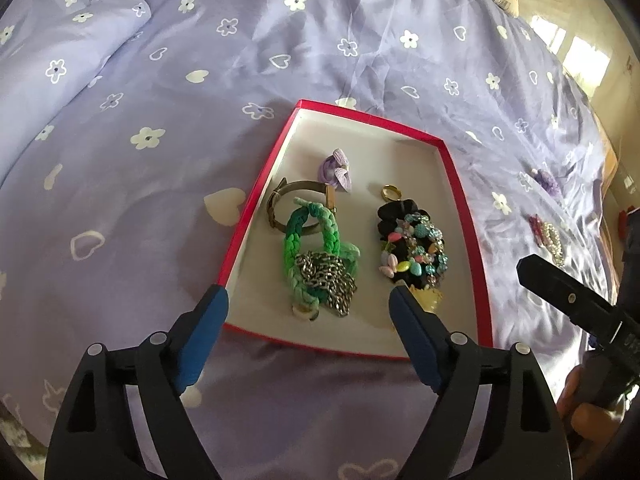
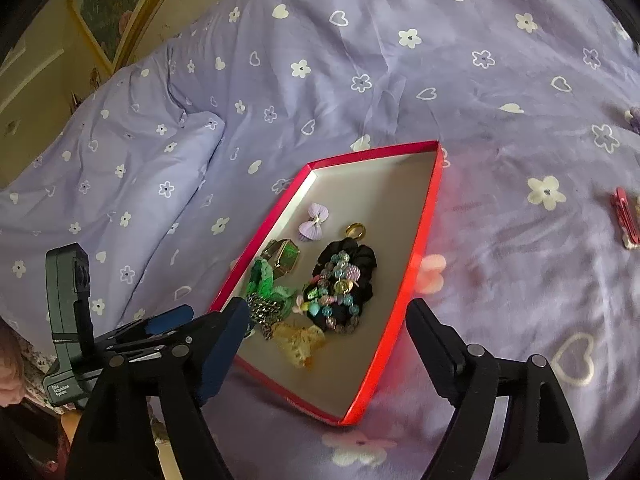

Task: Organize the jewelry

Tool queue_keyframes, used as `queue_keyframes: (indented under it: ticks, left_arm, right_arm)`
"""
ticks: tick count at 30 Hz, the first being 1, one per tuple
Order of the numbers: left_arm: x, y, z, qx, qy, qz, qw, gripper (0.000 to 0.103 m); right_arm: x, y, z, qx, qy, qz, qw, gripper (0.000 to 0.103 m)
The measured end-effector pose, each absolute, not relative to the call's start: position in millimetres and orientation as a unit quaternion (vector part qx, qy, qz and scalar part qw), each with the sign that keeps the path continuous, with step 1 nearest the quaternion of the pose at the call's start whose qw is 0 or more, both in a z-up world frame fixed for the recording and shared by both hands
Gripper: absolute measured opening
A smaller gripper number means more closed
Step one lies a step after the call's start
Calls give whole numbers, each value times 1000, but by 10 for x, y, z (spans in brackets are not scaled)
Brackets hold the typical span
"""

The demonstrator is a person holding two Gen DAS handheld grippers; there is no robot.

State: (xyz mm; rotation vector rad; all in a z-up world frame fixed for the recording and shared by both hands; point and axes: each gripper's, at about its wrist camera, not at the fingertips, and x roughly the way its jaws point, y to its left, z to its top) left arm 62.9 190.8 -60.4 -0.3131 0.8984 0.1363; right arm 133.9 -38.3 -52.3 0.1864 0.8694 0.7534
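Both pairs of jaws stood wide apart and empty: the left gripper (image 1: 308, 300) hovered over the near edge of the red box (image 1: 448, 148), and the right gripper (image 2: 328, 320) hung over the same box's near end, its fingers straddling the red wall.

Small white lettering ran along the body of the other gripper's camera mount, seen at the left of the right wrist view, but it was too small to read.

That shallow cardboard box, red outside and pale inside, lay on a lilac bedsheet (image 1: 280, 48) printed with white flowers and hearts. Inside the box, toward its far end, sat a ribbed lilac bow clip (image 1: 336, 170). Nearer, against the box's left wall, a metal bangle (image 1: 280, 204) lay under a braided green cord bracelet (image 1: 320, 240), and a heap of silvery chain (image 1: 328, 280) rested on that braid. On the box's right half, a gold ring (image 1: 390, 193) touched a black fabric scrunchie (image 1: 400, 216) covered by a loop of pastel glossy beads (image 1: 420, 252). A yellowish translucent piece (image 2: 300, 340) lay at the box's near end.

Outside the box, well off to its right on the sheet, lay a red clip (image 2: 624, 220), a sparkly rhinestone piece (image 1: 554, 240) and a purple fabric flower (image 1: 546, 180).
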Motion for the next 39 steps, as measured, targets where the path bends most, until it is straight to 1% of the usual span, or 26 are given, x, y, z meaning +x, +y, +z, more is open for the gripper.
queue_keyframes:
  ticks: [4,8,19,24,28,35,39]
  left_arm:
    - [535,1898,-594,-157,431,66,886,84]
    - [426,1860,-587,-156,426,67,888,88]
    - [140,1818,-624,-165,429,74,885,89]
    - [41,1779,-572,-148,426,87,888,89]
    - [-37,1741,-529,-131,422,97,892,91]
    - [-171,1658,-375,-93,402,109,904,95]
    - [-195,1602,-222,-74,386,114,912,96]
  right_arm:
    - [1262,-445,-546,102,413,358,831,84]
    - [1184,-495,-585,118,413,360,828,84]
    - [924,-592,-636,134,405,365,828,84]
    - [845,-676,-596,141,401,362,830,84]
    - [761,-728,-521,121,386,354,843,85]
    - [605,-767,-326,65,354,340,869,93]
    - [539,-733,-137,25,335,342,877,94]
